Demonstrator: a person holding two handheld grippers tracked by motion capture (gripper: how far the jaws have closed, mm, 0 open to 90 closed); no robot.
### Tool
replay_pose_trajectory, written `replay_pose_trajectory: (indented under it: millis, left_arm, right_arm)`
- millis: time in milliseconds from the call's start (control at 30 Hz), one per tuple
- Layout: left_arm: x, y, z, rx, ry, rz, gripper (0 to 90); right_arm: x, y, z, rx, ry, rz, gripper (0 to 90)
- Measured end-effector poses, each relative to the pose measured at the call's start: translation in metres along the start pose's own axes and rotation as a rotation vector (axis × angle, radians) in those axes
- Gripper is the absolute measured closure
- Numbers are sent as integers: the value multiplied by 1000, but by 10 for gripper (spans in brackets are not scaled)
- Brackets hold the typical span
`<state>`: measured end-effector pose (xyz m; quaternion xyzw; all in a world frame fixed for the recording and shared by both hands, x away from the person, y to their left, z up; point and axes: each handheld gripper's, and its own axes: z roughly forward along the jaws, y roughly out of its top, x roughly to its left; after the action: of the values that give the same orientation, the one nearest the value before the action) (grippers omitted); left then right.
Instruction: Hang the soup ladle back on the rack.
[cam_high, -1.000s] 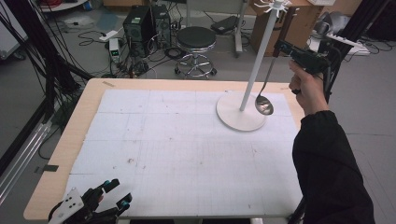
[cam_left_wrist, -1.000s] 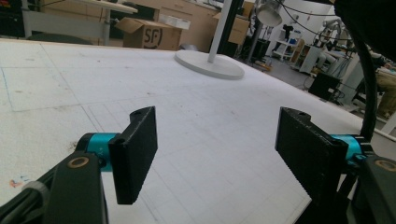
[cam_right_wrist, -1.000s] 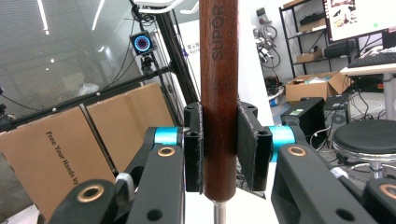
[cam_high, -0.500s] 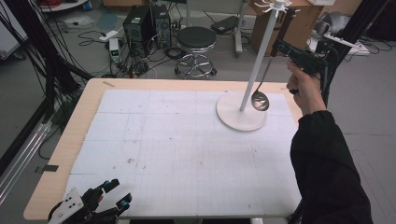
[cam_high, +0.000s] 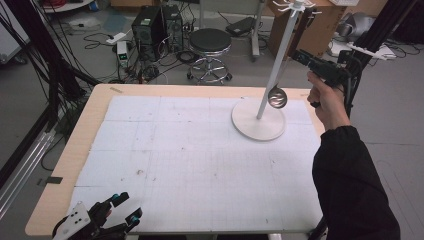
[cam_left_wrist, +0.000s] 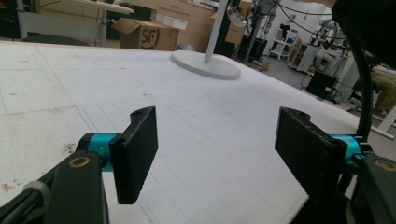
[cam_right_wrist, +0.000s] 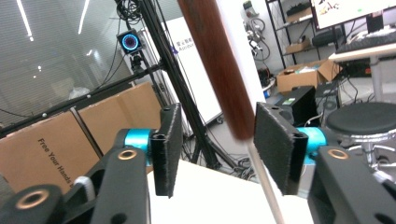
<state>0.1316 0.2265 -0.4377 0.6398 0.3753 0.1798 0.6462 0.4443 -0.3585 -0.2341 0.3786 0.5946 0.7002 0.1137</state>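
Observation:
A white rack stand (cam_high: 258, 122) rises from its round base at the table's far right, with hooks at the top. A ladle with a steel bowl (cam_high: 276, 96) and a dark brown handle (cam_right_wrist: 215, 60) hangs slanted beside the pole. My right gripper (cam_high: 300, 55) is raised at that handle. Its jaws are open around the blurred handle, which lies close to the right pad (cam_right_wrist: 275, 144). My left gripper (cam_high: 128, 206) rests low at the table's near left corner, open and with nothing in it. Over its jaws I see the stand (cam_left_wrist: 205, 65) and the ladle bowl (cam_left_wrist: 236, 17) far off.
A white gridded mat (cam_high: 200, 160) covers the wooden table. Beyond the far edge stand a round stool (cam_high: 210, 45) and a computer tower (cam_high: 152, 25). Black frame posts (cam_high: 45, 65) run along the left. A person's black sleeve (cam_high: 350, 190) crosses the near right.
The ladle's bowl has risen and swung slightly left, nearer the pole. My right gripper has shifted a little toward the stand. The left gripper has stayed still.

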Motion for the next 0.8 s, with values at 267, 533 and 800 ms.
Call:
replay_pose_trajectory:
  millis: [267,533,800]
  left_arm:
    - [-1,1,6,9,-12,10,303]
    - [8,9,32,58,-43,-13,252]
    - [17,21,49,29,-39,-20,242]
  right_arm:
    - [7,-35,-18,46,9,30,266]
    - [32,-93,-34,94,55,19,153]
    - [54,-129,-37,145,78,19,152]
